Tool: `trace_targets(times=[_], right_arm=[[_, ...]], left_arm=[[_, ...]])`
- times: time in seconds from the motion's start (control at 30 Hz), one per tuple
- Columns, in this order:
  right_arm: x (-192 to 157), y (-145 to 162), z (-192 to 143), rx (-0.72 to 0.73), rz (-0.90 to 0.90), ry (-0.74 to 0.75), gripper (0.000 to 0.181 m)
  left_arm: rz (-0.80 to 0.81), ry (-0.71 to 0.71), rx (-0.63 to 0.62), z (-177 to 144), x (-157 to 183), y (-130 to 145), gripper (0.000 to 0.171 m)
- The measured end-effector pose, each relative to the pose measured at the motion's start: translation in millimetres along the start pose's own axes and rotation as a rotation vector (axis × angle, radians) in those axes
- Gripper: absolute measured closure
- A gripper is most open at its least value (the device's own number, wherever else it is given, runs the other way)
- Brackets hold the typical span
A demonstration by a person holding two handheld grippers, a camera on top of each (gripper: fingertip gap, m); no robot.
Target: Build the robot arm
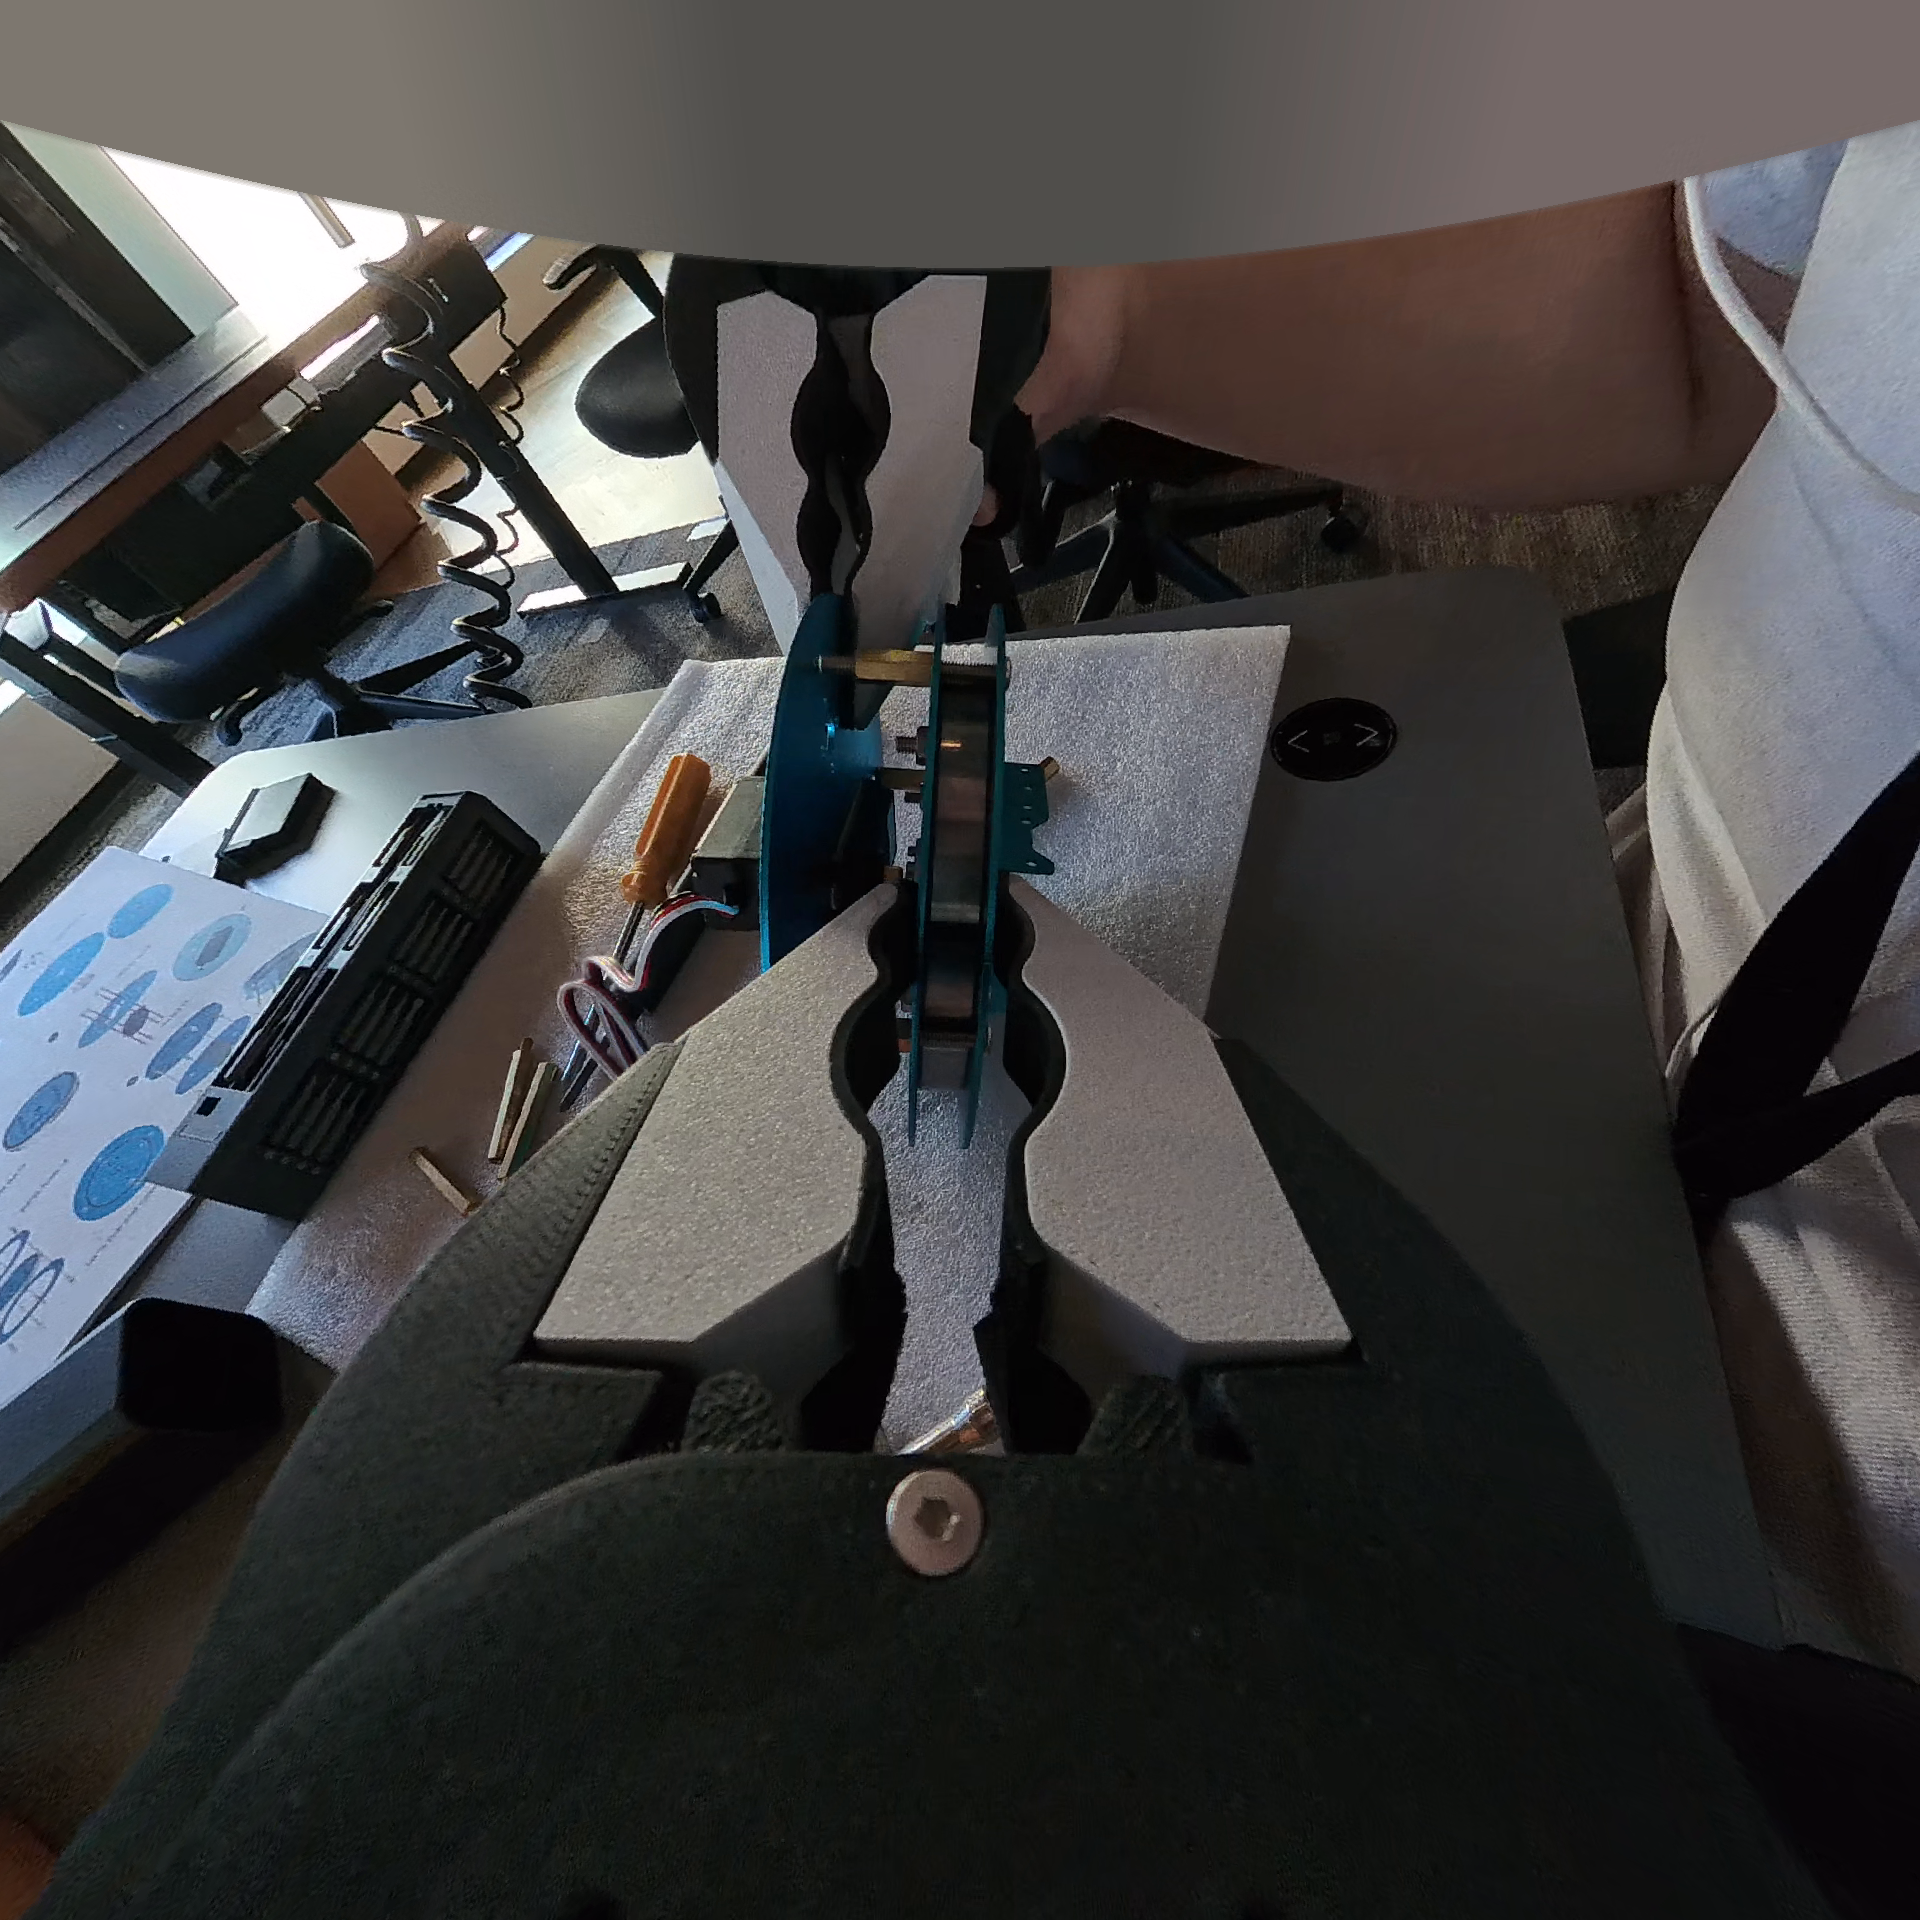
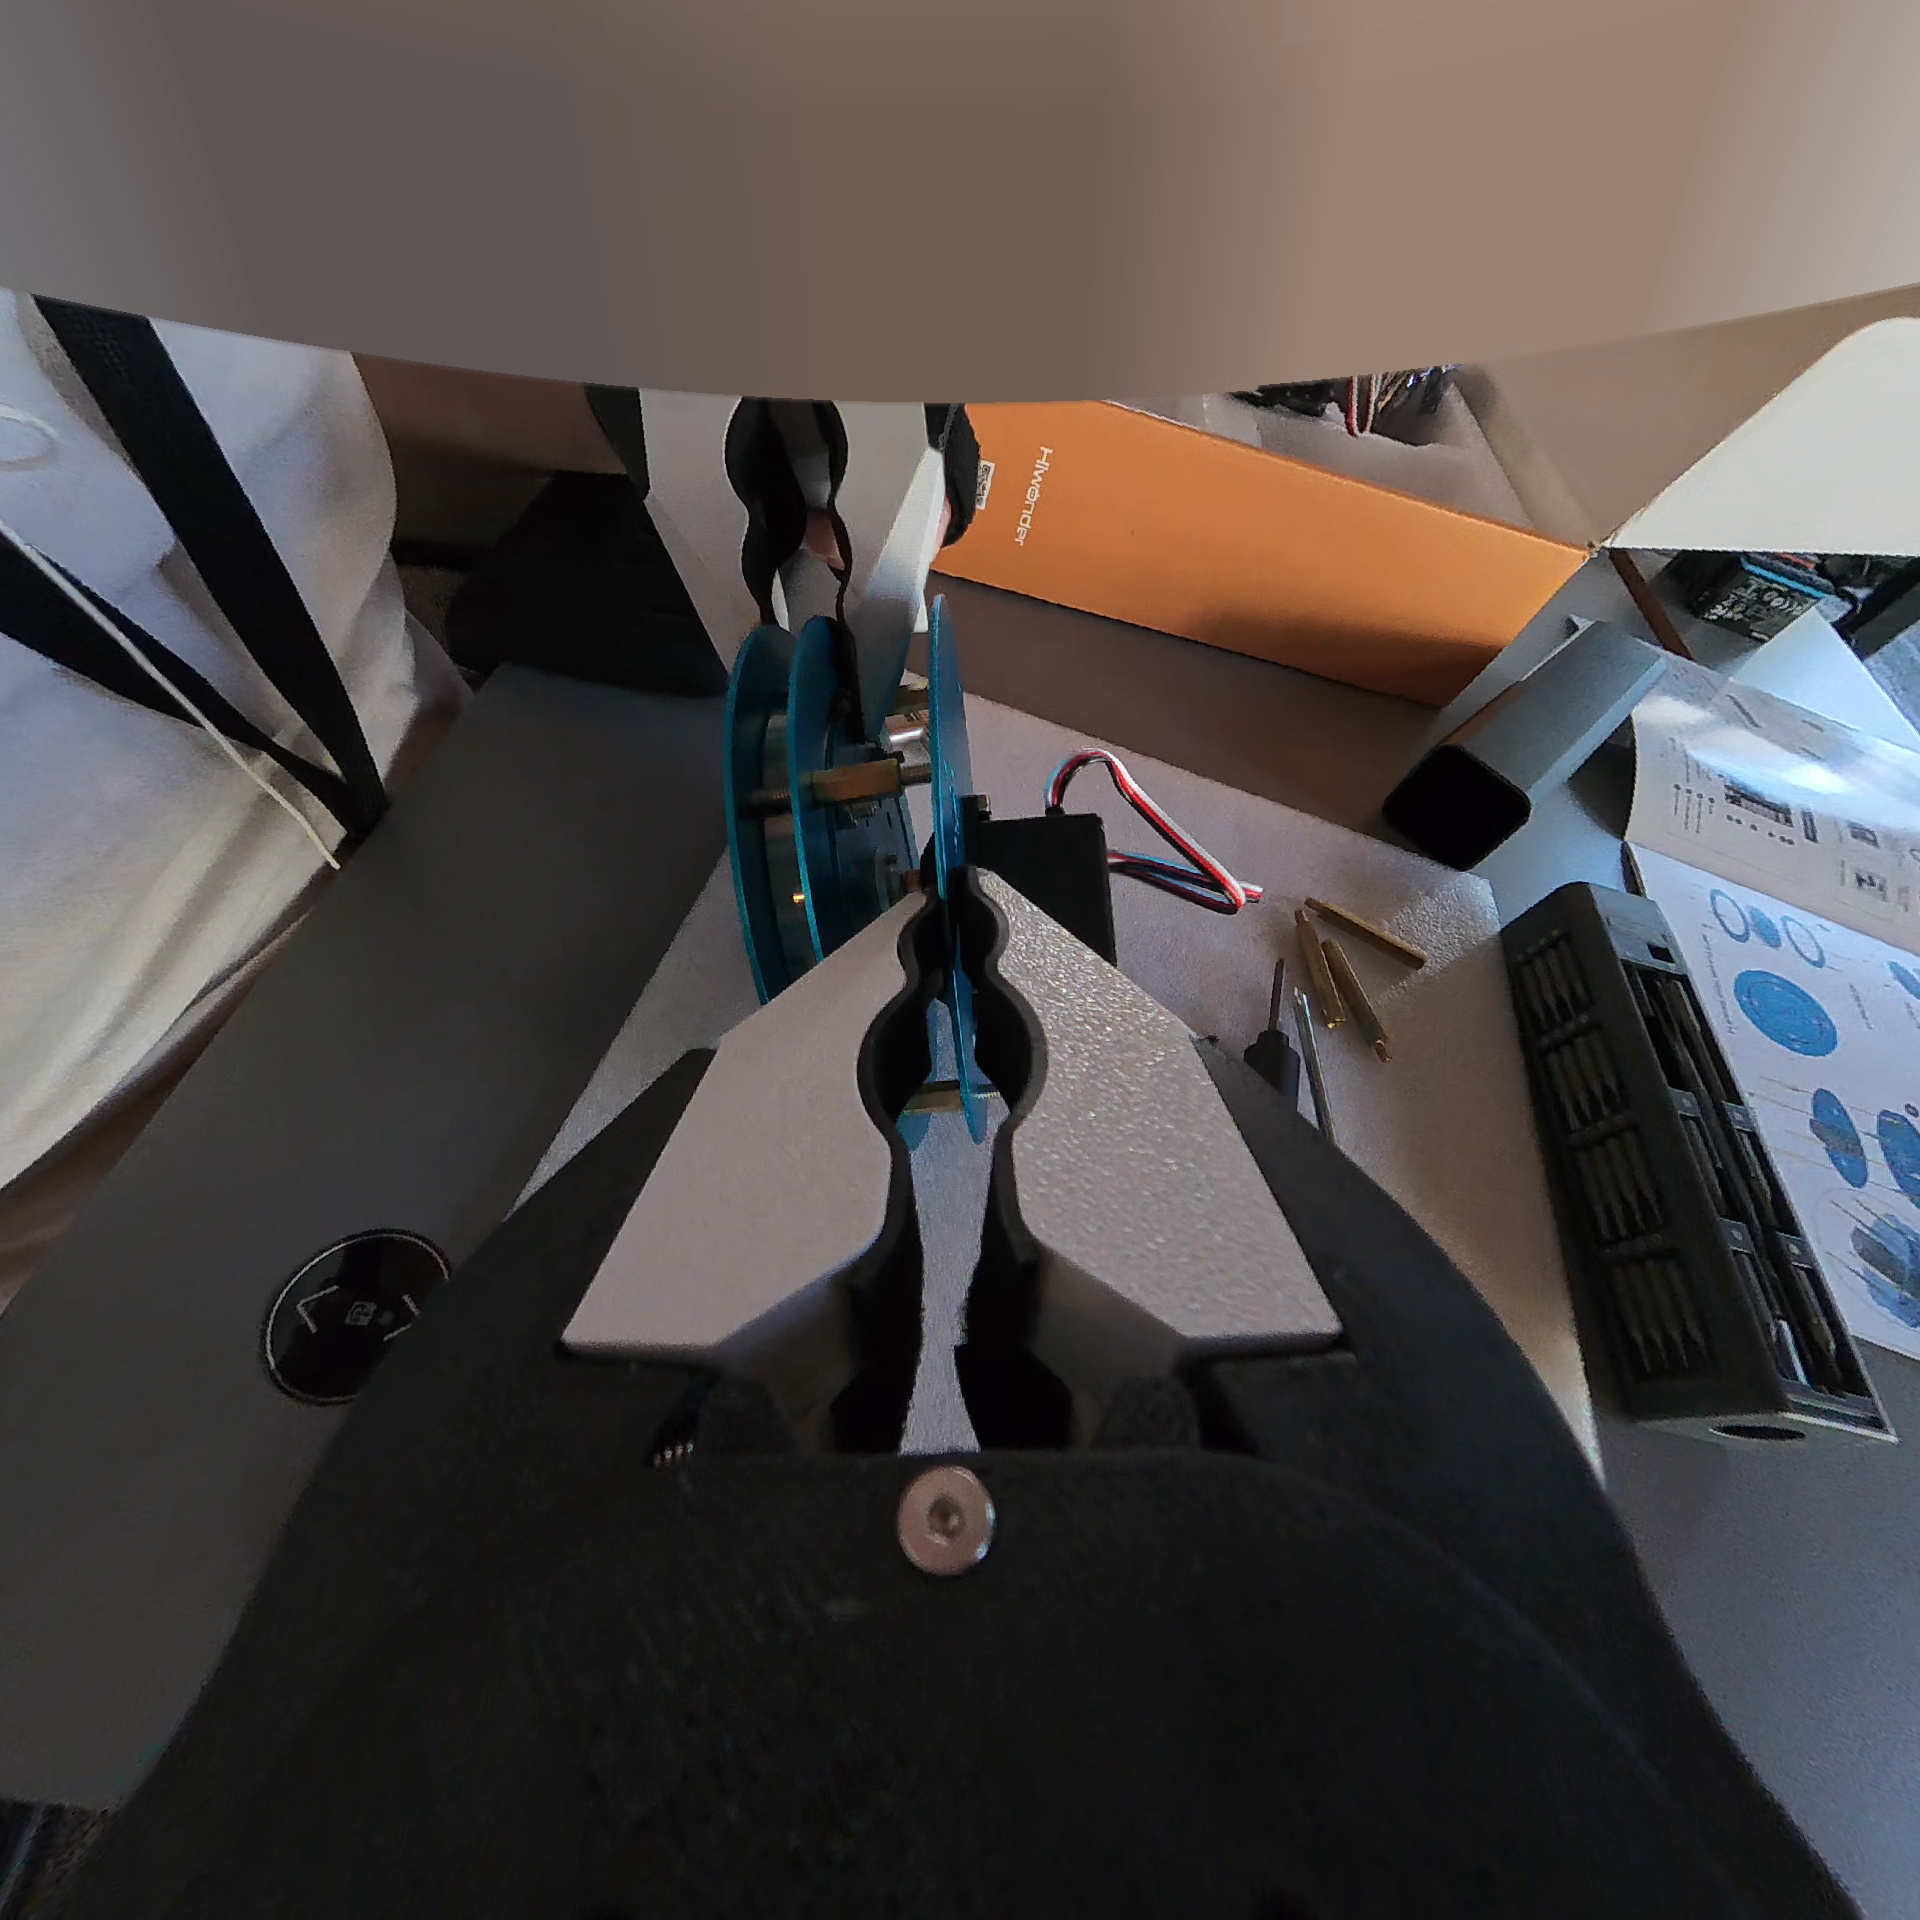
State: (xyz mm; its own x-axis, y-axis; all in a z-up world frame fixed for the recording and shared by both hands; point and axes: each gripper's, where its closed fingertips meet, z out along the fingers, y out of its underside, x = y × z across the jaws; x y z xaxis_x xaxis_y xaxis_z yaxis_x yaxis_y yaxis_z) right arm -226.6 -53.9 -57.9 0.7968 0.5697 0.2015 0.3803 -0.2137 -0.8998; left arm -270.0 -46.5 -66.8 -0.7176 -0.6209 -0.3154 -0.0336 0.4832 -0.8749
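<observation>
A blue round-plate assembly with brass standoffs stands on edge on a white foam mat. My left gripper is shut on its paired blue plates, with a dark ring between them. My right gripper is shut on the single blue plate, which carries a black servo with red, white and black wires. Each gripper shows at the far side in the other's view: the right one pinches the single plate's top edge, and the left one pinches the paired plates.
An orange-handled screwdriver, loose brass standoffs and a black bit case lie beside the mat. A printed sheet, a grey tube and an orange box are beyond. A person in white sits at the grey table. Some 5 cm of space lies between my two pairs of fingers. Left tips and right tips are each some 25 cm from the black bit case. It turns up in the left wrist view as well.
</observation>
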Motion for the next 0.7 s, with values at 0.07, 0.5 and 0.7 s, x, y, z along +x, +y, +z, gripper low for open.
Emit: trace_targets(times=[0.07, 0.5, 0.7], right_arm=[[-1.9, 0.4, -0.4, -0.022, -0.015, 0.013, 0.181], [-3.8, 2.5, -0.8, -0.114, -0.024, 0.012, 0.181], [-7.2, 2.2, -1.1, -0.117, -0.076, 0.026, 0.18]], left_arm=[[0.001, 0.003, 0.002, -0.2, 1.2, 0.3, 0.159], [0.025, 0.005, 0.004, 1.0, 1.8, -1.0, 0.159], [0.032, 0.0, 0.011, 0.5, 4.5, -0.4, 0.159]])
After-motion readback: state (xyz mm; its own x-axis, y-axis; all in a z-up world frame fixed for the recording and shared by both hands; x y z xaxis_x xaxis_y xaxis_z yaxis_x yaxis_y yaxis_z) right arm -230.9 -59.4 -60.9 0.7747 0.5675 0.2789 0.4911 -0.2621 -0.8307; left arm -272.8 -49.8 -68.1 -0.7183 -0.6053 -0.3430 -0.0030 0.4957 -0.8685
